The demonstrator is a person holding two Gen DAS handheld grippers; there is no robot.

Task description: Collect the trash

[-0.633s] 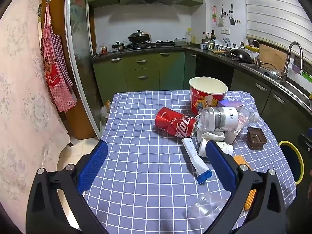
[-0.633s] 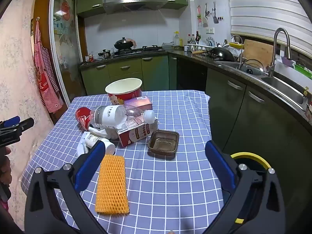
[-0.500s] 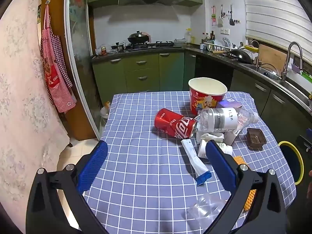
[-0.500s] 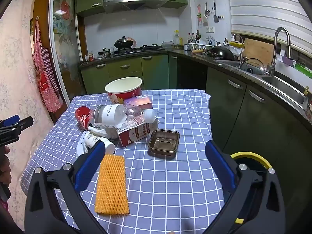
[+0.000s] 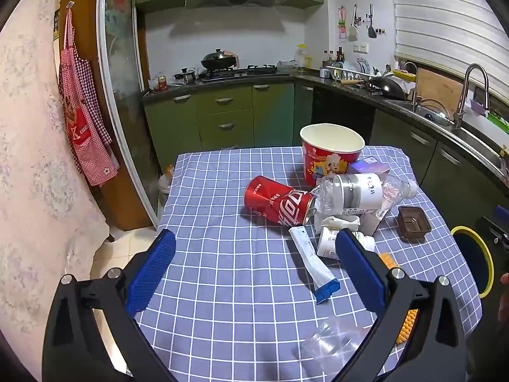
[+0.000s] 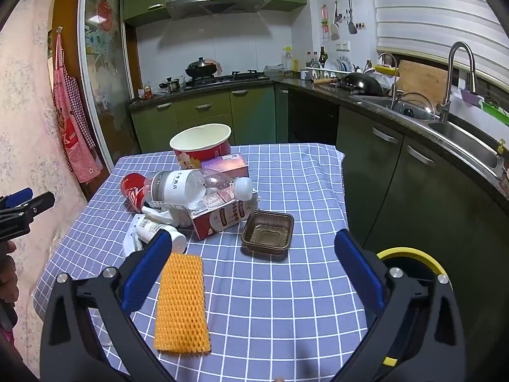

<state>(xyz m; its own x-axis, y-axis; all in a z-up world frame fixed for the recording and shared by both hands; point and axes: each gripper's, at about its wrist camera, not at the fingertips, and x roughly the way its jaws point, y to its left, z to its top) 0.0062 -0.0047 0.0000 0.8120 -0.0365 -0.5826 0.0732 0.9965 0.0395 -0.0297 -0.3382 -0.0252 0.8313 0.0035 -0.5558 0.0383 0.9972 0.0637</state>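
Blue-checked tabletop (image 5: 222,286) still held all the trash: red can (image 5: 278,202), clear bottle (image 5: 359,192), paper bucket (image 5: 331,156), orange netting (image 6: 181,302). Left gripper (image 5: 254,270) and right gripper (image 6: 251,270) hovered wide open, empty. Nothing looked collected.

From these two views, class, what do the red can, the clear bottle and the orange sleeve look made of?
Red can: likely aluminium, glossy printed skin, dented.
Clear bottle: thin transparent plastic, crumpled, white cap.
Orange sleeve: probably soft foam netting, matte, open mesh pattern.
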